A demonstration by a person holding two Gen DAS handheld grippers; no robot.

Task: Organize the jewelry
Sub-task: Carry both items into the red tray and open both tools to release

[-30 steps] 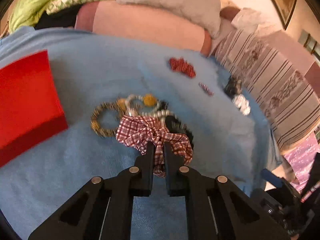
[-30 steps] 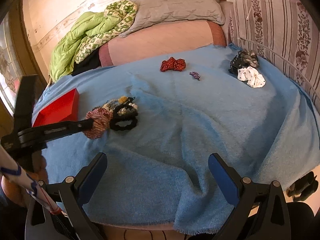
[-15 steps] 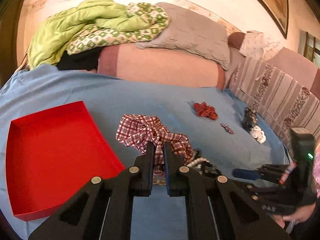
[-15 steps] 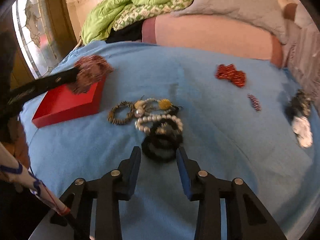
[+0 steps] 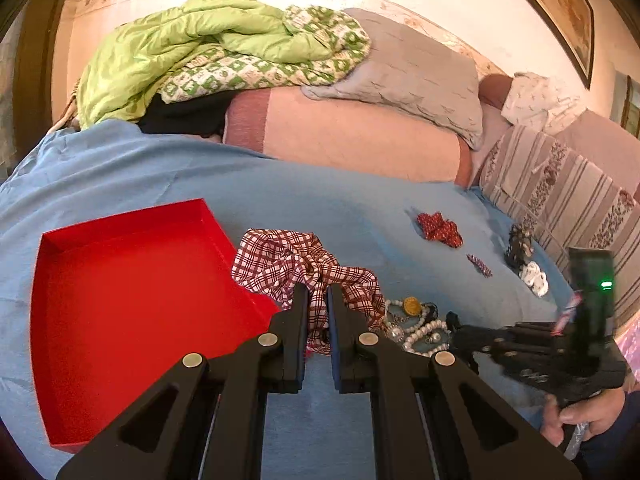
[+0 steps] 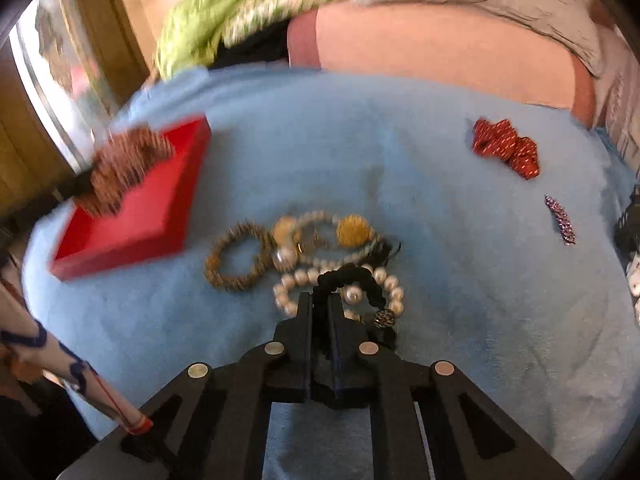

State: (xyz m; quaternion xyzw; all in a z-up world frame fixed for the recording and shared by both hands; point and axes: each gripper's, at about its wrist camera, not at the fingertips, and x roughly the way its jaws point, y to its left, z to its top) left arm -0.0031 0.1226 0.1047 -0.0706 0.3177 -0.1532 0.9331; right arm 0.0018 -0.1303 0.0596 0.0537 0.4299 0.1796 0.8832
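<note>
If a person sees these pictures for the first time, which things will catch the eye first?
The open red tray on the blue blanket, at the left. The left claw is shut on the checked scrunchie beside the tray's right edge. The right claw is shut on the black scrunchie in the pile of pearl bracelets.

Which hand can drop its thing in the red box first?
Left, I think. The left tool grips the checked scrunchie right beside the red box. The right tool is shut on a black scrunchie down in the bead pile, farther from the box.
</note>
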